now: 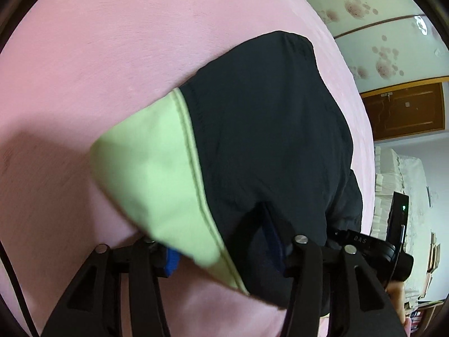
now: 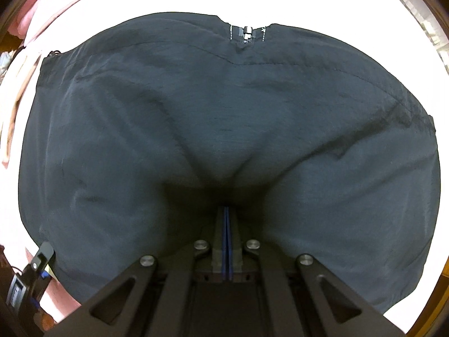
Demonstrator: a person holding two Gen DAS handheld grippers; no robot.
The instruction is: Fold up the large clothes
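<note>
A dark navy jacket (image 1: 269,129) with a lime-green panel (image 1: 157,179) is laid on a pink bedsheet (image 1: 98,56). In the left wrist view the green panel is joined to the navy cloth by a raised, stitched seam, and the whole piece is seen as a rounded, folded block. In the right wrist view the jacket (image 2: 224,118) fills most of the frame; a thin, slightly crinkled woven fabric is shown, creased into soft ridges, with a short zip (image 2: 247,35) and pale stitching at its far edge. The sheet around it there is washed out to white.

The left gripper (image 1: 224,250) is held apart, its black fingers on either side of the jacket's near edge: the blue-padded left finger (image 1: 171,262) is seen just past the green panel, the other over the navy cloth. Whether the pads press on the cloth cannot be told, and no pinch is seen.

The right gripper (image 2: 227,210) is closed, its blue pads drawn together into a thin line, with its tips sunk into a dark hollow of the navy fabric. Whether cloth is caught between the pads cannot be told.
</note>
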